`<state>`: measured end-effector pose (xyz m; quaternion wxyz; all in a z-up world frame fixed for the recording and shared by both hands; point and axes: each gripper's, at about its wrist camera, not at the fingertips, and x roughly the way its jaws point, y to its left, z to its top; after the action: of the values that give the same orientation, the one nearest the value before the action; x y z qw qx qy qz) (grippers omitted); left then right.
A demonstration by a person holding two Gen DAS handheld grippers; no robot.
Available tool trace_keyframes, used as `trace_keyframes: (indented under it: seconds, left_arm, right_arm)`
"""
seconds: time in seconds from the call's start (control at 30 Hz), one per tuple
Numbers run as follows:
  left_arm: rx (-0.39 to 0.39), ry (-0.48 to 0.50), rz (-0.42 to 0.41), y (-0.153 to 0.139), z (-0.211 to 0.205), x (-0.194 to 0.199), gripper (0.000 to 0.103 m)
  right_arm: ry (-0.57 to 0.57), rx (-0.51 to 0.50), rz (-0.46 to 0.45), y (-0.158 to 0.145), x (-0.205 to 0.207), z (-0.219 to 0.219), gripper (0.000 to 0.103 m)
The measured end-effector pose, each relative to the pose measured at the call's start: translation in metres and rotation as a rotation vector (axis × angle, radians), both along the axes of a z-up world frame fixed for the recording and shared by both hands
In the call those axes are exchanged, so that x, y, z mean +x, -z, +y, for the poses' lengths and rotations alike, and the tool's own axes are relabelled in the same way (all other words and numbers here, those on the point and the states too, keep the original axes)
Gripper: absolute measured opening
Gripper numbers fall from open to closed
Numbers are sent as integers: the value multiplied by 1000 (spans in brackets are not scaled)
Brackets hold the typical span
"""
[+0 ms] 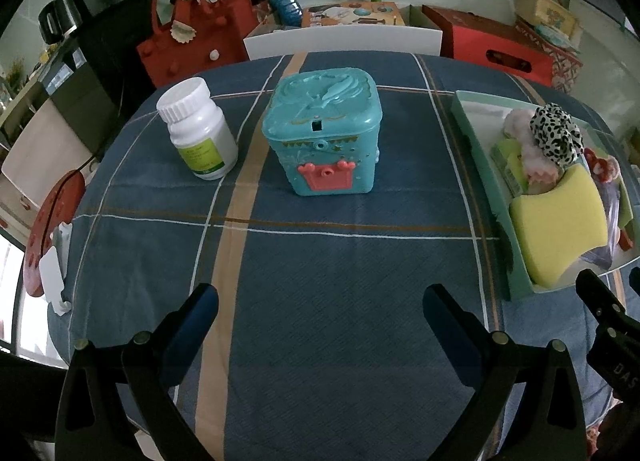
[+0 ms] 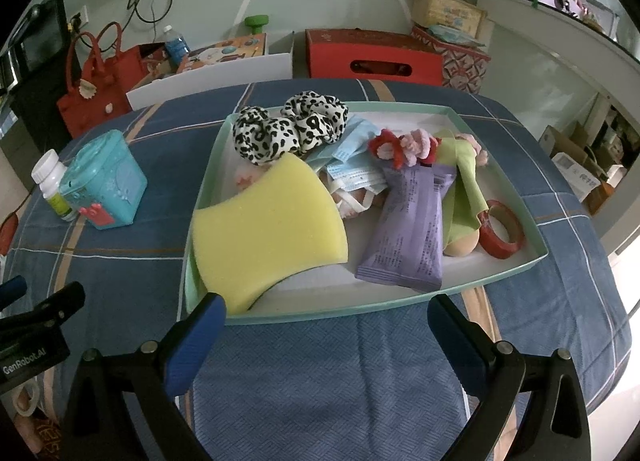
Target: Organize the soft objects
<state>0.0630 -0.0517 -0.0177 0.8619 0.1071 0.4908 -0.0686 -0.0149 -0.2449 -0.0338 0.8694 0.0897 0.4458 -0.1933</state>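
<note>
The right gripper (image 2: 322,319) hovers low over the cloth-covered counter (image 2: 320,381), fingers spread wide and empty. Just ahead of them sits a pale green tray (image 2: 400,303) of soft things. A yellow sponge (image 2: 264,229) lies nearest the left finger, leaning on the tray's near wall, with a purple packet (image 2: 408,229) beside it and leopard-print scrunchies (image 2: 288,129) beyond. The left gripper (image 1: 320,309) is likewise spread and empty, with a teal box (image 1: 324,133) ahead and a white bottle (image 1: 198,129) ahead-left.

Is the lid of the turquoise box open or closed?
Closed. The lid sits flat on the turquoise box, with no gap around its rim.
</note>
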Motion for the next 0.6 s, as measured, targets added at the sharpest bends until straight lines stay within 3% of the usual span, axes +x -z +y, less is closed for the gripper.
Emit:
trace_keyframes:
  seconds: [0.6]
  left_arm:
    - [28,1,-21,-2,-2,-3,102]
  right_arm:
    - [5,-10,-11,-3,-2,0,102]
